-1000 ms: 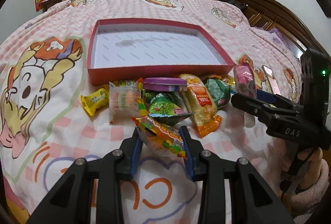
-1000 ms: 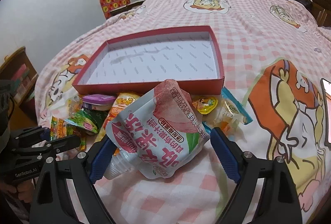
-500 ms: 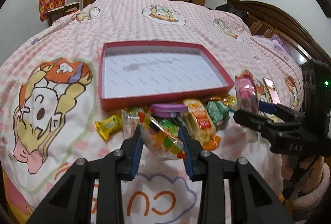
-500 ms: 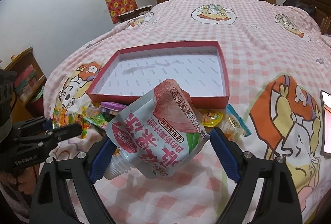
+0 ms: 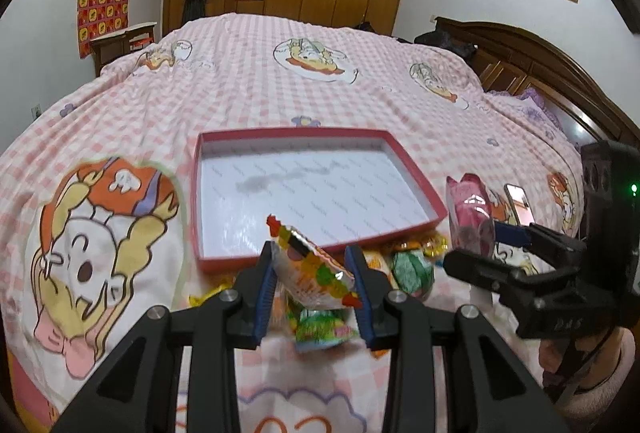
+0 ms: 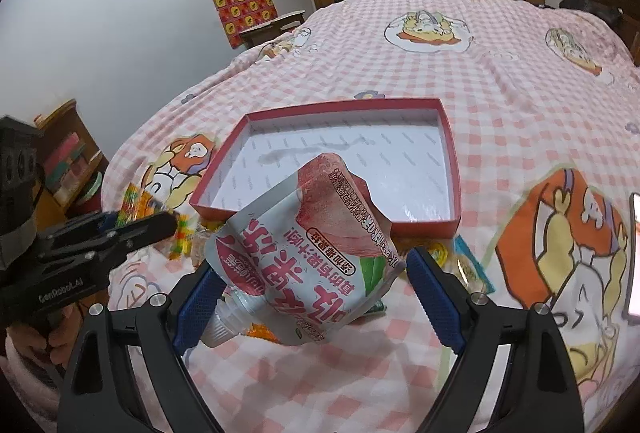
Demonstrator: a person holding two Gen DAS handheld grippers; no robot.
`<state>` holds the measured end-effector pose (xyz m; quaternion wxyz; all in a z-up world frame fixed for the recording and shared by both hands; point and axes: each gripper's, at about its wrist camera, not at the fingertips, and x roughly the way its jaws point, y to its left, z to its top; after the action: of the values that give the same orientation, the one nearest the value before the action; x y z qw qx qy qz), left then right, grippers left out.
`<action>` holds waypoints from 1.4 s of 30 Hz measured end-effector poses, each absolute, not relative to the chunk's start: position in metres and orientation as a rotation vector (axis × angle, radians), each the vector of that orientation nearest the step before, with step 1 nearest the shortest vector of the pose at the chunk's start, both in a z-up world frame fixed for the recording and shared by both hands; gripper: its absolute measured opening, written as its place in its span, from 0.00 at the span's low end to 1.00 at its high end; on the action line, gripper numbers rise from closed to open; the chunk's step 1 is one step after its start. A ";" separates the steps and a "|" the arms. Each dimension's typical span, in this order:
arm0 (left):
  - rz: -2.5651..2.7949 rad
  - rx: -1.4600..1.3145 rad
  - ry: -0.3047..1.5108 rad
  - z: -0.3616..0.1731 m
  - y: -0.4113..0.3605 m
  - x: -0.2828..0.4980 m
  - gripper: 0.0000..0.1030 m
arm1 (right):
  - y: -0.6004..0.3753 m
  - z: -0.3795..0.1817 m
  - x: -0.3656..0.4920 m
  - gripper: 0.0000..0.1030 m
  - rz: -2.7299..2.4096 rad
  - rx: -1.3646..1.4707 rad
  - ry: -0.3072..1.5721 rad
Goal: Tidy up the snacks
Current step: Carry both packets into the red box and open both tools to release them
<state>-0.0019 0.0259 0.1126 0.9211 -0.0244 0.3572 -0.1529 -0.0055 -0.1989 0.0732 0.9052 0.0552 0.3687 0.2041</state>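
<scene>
Snacks: shallow red cardboard box (image 5: 416, 177) empty on the bed. Left gripper (image 5: 314, 275) fingers clamp a multicoloured candy packet (image 5: 316, 265); right gripper (image 6: 316, 289) fingers, wide, apparently pinch a pink-and-white spouted pouch (image 6: 304, 257). Remaining wrappers (image 5: 412, 265) near the box's near edge.

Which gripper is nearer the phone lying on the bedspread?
Right. The phone lies just outside the right gripper; the left gripper is beyond it, holding a candy packet.
</scene>
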 end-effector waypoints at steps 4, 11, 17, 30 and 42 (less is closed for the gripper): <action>-0.318 -0.062 0.739 0.114 0.024 0.015 0.34 | -0.199 0.075 0.006 0.88 0.426 0.121 0.766; -0.306 -0.033 0.715 0.121 0.015 0.046 0.34 | -0.201 0.075 0.029 0.88 0.415 0.116 0.783; -0.294 -0.033 0.744 0.116 0.014 0.078 0.34 | -0.199 0.076 0.054 0.88 0.395 0.078 0.788; -0.252 -0.015 0.831 0.084 0.010 0.145 0.34 | -0.185 0.063 0.120 0.88 0.361 -0.001 0.837; -0.250 -0.031 0.874 0.067 0.008 0.176 0.35 | -0.177 0.044 0.163 0.88 0.314 -0.060 0.881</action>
<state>0.1758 0.0079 0.0665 0.8984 -0.0149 0.4219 -0.1210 0.1627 -0.1770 0.0438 0.8921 -0.0291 0.4247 0.1515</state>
